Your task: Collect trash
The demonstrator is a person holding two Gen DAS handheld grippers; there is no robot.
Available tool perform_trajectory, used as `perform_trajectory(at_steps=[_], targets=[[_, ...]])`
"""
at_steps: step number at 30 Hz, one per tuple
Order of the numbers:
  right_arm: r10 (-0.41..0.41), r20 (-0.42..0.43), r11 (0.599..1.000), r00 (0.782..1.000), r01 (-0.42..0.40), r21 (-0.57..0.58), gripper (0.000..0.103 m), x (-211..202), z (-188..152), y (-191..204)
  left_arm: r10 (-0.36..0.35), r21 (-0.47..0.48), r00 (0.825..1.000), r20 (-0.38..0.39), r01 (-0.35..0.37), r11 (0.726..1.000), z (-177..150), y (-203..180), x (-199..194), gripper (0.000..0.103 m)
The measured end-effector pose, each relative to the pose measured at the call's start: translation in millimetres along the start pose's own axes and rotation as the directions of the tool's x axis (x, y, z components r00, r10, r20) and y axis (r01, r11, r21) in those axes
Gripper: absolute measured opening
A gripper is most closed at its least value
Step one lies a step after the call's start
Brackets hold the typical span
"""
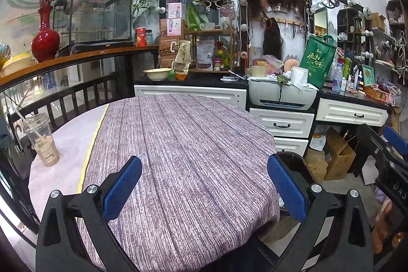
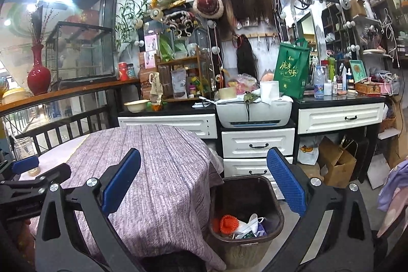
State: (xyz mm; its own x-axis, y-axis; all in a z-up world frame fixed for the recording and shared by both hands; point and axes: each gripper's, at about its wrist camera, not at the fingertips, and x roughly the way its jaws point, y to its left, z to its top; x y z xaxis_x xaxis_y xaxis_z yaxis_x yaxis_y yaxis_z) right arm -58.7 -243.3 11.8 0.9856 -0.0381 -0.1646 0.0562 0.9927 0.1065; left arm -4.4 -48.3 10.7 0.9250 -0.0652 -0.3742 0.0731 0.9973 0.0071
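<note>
A clear plastic cup (image 1: 42, 142) with a straw and a little milky brown drink stands at the table's left edge, well left of my left gripper (image 1: 204, 162). That gripper hangs open and holds nothing above the purple striped cloth (image 1: 191, 131). To the right of the table, a dark trash bin (image 2: 276, 205) on the floor holds an orange net (image 2: 228, 223) and white crumpled paper (image 2: 251, 223). My right gripper (image 2: 204, 154) is open and holds nothing, above the gap between table edge and bin. In the right wrist view, a blue pad (image 2: 25, 164) of the left gripper shows in front of the cup (image 2: 24, 148).
White drawers (image 2: 257, 144) with a printer (image 2: 255, 111) on top stand behind the table and bin. Cardboard boxes (image 2: 336, 165) sit on the floor under the desk at right. A black railing (image 1: 63, 98) and a shelf with a red vase (image 1: 45, 40) run along the left.
</note>
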Motion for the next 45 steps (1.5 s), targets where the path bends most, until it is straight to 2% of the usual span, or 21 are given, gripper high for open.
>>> perform_trajectory(at_steps=[9, 14, 28, 34, 45], targets=[[-0.006, 0.09, 0.999, 0.996, 0.01, -0.036, 0.097, -23.7, -6.8, 4.2, -0.011, -0.023, 0.999, 0.053, 0.013, 1.0, -0.3, 1.1, -13.1, 0.097], [-0.005, 0.053, 1.0, 0.999, 0.006, -0.019, 0.097, -17.3, -9.0, 0.9, 0.005, -0.011, 0.997, 0.083, -0.004, 1.0, 0.1, 0.1, -15.8, 0.097], [-0.001, 0.035, 1.0, 0.999, 0.002, -0.022, 0.097, -14.0, -13.2, 0.0, -0.006, 0.003, 0.998, 0.068, 0.005, 1.0, -5.2, -2.5, -12.1, 0.098], [-0.005, 0.033, 1.0, 0.999, 0.006, -0.028, 0.097, -13.0, -14.6, 0.4, -0.004, -0.027, 0.997, 0.076, 0.006, 1.0, -9.0, -3.0, -13.4, 0.098], [0.006, 0.017, 0.999, 1.0, -0.005, -0.039, 0.097, -10.4, -13.5, -0.2, -0.016, -0.004, 0.998, 0.057, 0.016, 1.0, -10.1, -8.9, -9.6, 0.098]])
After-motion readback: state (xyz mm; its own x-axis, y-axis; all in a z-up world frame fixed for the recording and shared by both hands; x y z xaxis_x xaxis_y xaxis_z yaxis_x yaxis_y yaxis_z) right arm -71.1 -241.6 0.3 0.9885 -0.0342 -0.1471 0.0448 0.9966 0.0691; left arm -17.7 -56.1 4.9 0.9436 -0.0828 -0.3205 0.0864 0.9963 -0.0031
